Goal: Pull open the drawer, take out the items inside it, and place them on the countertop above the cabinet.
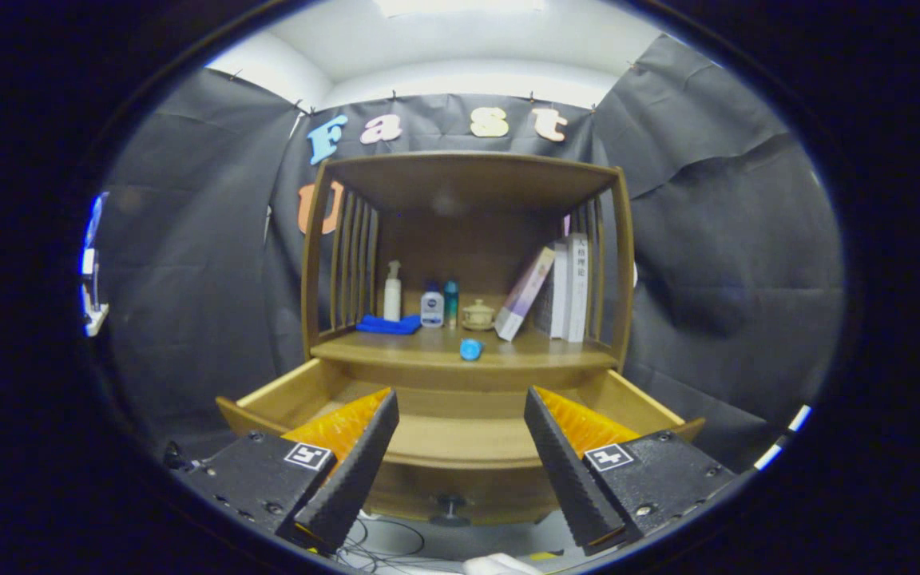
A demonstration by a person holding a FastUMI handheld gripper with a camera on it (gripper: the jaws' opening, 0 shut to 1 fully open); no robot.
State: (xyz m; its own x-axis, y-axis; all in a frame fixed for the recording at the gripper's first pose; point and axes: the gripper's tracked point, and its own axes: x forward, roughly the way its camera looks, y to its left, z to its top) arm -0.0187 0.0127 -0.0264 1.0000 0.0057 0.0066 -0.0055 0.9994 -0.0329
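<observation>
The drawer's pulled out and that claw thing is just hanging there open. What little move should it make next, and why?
Probably pull back, as the job looks finished. The drawer stands open and the part of its floor seen between the fingers is bare. A small blue item lies on the countertop above. The gripper is open with nothing between its fingers. A glance into the drawer's hidden corners first would be wise.

Printed characters run down the spine of a white book [578,283] at the shelf's right, too small to read; square markers on the gripper [460,407], its fingers spread wide apart, carry no legible text.
</observation>
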